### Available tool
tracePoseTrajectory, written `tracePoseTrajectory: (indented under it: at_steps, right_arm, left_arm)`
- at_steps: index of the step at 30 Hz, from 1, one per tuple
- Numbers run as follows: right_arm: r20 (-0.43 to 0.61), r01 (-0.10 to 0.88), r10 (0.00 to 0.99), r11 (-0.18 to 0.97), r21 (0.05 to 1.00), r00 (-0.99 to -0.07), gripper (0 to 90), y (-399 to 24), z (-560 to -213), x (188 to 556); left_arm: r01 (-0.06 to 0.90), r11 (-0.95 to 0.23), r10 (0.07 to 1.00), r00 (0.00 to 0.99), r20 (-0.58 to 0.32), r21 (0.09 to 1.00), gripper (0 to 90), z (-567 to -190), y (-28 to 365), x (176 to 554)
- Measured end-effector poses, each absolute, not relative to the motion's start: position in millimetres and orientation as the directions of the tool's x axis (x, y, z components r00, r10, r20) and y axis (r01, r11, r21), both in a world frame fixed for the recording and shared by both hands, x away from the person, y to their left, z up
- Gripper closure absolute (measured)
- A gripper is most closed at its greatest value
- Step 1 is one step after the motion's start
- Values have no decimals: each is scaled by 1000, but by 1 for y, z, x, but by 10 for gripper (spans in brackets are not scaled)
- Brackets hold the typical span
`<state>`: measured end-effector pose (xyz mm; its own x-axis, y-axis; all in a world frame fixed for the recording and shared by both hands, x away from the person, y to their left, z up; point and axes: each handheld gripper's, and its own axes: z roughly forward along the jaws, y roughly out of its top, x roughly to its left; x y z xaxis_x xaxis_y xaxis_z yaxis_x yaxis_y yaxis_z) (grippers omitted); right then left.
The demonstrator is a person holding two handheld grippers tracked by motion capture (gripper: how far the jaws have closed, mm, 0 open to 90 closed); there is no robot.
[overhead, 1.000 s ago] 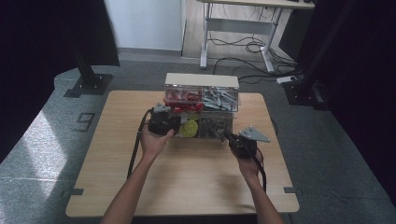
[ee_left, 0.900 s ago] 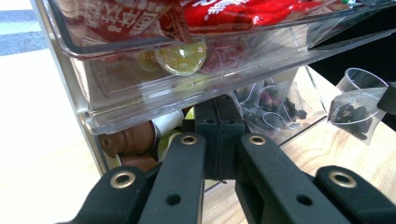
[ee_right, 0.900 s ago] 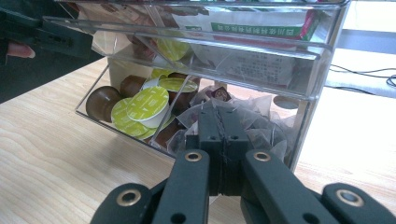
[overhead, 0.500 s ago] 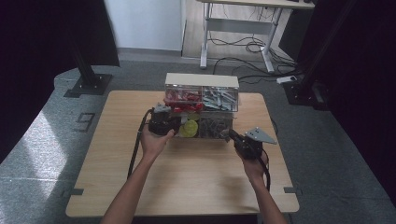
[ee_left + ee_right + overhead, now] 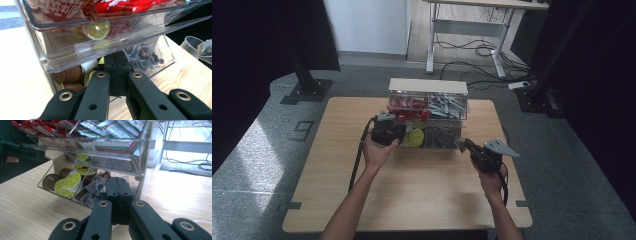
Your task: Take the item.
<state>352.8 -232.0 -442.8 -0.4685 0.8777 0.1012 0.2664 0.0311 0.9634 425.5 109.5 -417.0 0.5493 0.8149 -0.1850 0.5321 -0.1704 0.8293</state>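
Left gripper (image 5: 117,72): jaws closed, empty, at clear organizer (image 5: 428,112) front. Right gripper (image 5: 117,195): closed, empty, near coffee pods (image 5: 71,182).

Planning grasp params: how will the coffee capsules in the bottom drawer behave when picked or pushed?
The coffee capsules look small and probably light. Their rounded cups would likely roll or slide off the loose pile. The foil lids look thin, so the right gripper, shut now, might dent them.
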Motion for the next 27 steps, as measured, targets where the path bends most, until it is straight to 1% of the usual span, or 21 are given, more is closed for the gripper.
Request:
tracePoseTrajectory:
  at_steps: [13,27]
  right_arm:
    - [77,252,897,39,967,-436,893,-249,-433,353]
    - [77,254,918,26,967,-390,893,-269,-431,356]
  left_arm:
    - [534,-174,815,550,-183,828,900,-417,109,426]
    - [534,-173,814,550,-185,827,900,-417,109,426]
